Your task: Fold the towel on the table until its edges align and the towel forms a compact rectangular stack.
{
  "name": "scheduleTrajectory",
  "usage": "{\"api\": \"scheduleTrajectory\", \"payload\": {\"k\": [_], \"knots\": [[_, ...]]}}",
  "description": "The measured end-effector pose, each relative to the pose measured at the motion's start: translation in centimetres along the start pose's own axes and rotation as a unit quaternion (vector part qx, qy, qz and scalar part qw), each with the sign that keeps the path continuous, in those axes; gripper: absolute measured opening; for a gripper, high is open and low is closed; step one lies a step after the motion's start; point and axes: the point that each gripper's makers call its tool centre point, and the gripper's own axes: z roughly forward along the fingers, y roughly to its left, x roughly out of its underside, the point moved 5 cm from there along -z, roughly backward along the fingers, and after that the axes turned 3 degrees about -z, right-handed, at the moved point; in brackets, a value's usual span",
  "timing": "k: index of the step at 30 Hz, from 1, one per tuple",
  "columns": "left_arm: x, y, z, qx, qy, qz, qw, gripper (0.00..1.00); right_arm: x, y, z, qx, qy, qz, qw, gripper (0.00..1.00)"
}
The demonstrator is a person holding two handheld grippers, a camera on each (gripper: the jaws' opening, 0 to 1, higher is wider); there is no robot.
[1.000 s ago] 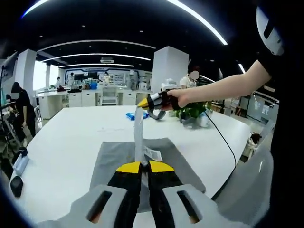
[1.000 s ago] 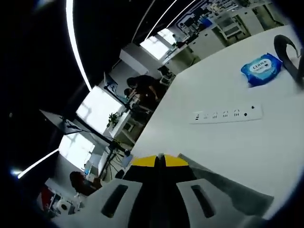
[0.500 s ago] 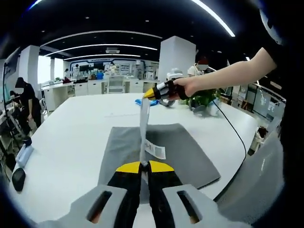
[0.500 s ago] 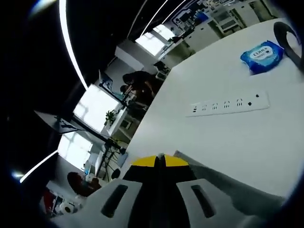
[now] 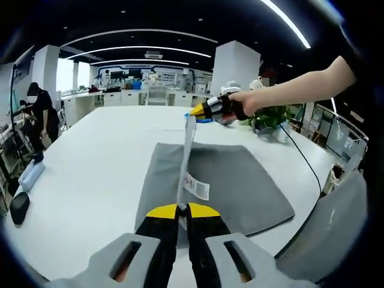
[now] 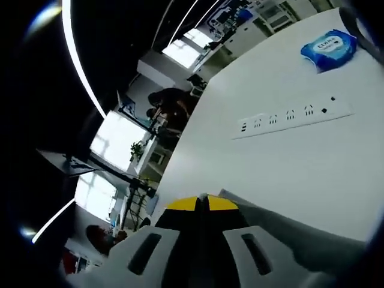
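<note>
While the grey towel (image 5: 228, 180) lies half-folded on the white table (image 5: 90, 174), its raised edge is stretched taut between the left tongs (image 5: 183, 209) and right tongs (image 5: 197, 111), both clenched on it; mid-fold, the next move looks like carrying that edge across to meet the opposite one

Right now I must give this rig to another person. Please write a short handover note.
Left gripper: shut on the near end of the towel's raised edge.
Right gripper: shut on the far end of that edge, held above the table.
The grey towel otherwise lies flat; its white label hangs from the lifted edge.
Done: one edge picked up at both ends.
Left: carry the edge across, align the edges, fold again into a compact stack.
</note>
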Motion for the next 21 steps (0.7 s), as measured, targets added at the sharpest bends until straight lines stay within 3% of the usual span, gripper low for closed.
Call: {"api": "scheduleTrajectory", "payload": {"k": [11,21], "knots": [[1.9,1.8,0.8,-0.016,0.015,-0.02,0.9996,0.05,0.4,-1.2,2.7,0.001,0.003,0.025,0.9997,0.01],[2.6,2.7,1.1,-0.03,0.019,-0.034,0.9988,0.05,1.1,-1.3,3.2,0.0,0.001,0.032,0.9995,0.01]]}}
